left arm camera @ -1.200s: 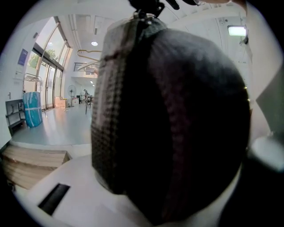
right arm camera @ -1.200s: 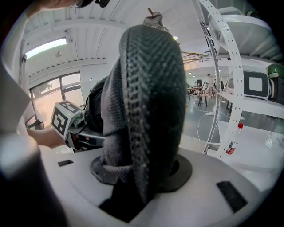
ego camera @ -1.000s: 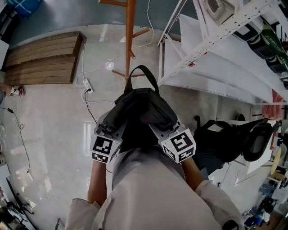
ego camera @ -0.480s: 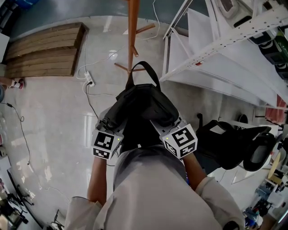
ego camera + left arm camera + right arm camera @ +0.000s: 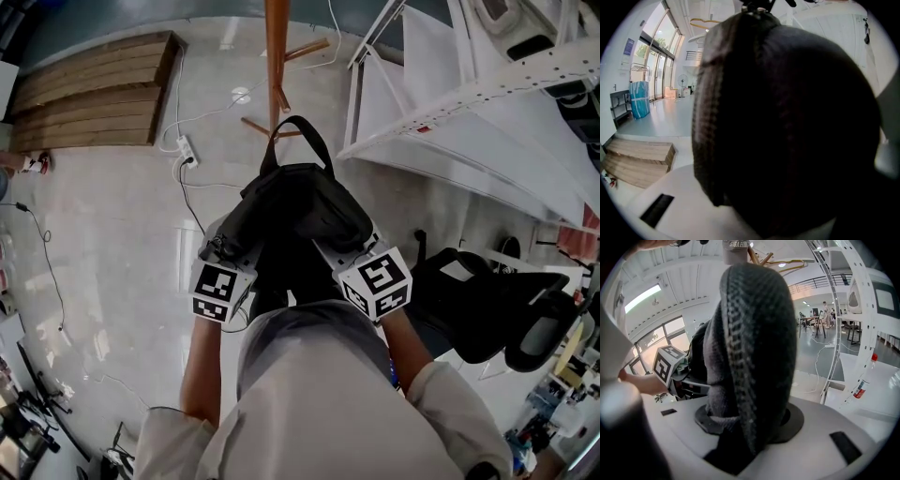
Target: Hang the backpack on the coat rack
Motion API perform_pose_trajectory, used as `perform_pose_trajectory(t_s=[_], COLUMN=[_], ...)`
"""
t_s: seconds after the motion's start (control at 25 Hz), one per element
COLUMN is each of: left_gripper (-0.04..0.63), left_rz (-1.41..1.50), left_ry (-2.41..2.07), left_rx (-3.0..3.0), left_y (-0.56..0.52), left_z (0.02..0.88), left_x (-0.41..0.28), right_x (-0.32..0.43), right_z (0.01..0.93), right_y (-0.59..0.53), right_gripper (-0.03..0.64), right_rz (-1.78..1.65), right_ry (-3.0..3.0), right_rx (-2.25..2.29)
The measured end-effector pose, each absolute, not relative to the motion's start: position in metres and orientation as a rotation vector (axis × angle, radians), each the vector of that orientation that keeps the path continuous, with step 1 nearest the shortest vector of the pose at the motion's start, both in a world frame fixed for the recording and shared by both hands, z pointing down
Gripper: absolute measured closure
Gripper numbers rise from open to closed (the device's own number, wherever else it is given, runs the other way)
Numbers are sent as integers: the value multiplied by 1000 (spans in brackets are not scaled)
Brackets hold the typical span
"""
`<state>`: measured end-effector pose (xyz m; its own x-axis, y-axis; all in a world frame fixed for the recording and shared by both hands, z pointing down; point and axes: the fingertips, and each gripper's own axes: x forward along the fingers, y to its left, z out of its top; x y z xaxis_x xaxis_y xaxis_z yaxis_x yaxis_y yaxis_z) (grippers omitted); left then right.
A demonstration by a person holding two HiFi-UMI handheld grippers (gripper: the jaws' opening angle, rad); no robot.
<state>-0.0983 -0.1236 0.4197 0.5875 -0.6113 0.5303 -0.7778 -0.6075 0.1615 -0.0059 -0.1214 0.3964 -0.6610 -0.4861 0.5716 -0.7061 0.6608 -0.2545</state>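
Observation:
A black backpack (image 5: 298, 214) is held up in front of the person, its carry handle (image 5: 296, 141) looping up toward the coat rack. The wooden coat rack pole (image 5: 276, 47) stands on the floor just beyond, and its feet (image 5: 255, 126) show beside the handle. My left gripper (image 5: 239, 242) is shut on the pack's left side and my right gripper (image 5: 343, 247) on its right side. In the left gripper view dark backpack fabric (image 5: 787, 131) fills the picture. In the right gripper view a ribbed part of the backpack (image 5: 750, 352) is clamped between the jaws, and the left gripper's marker cube (image 5: 668, 363) shows behind.
A white metal shelving rack (image 5: 469, 103) stands close on the right of the coat rack. A wooden platform (image 5: 94, 89) lies at the upper left. A power strip with cables (image 5: 187, 152) is on the floor. A black office chair (image 5: 497, 309) sits at the right.
Both grippers and the backpack have come closer to the coat rack; the handle now overlaps the rack's feet in the head view. Both grips are unchanged.

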Motion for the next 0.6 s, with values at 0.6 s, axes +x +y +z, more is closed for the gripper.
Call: perform_pose_trajectory(t_s=[0.6], left_gripper=[443], left_rz=[629], left_ry=[-1115], left_rx=[2352], left_y=[-146], left_z=[463], left_x=[-96], right_x=[-2], right_z=[436], right_y=[-149], right_gripper=[436], right_rz=[692], right_ry=[-2372], right_rx=[884])
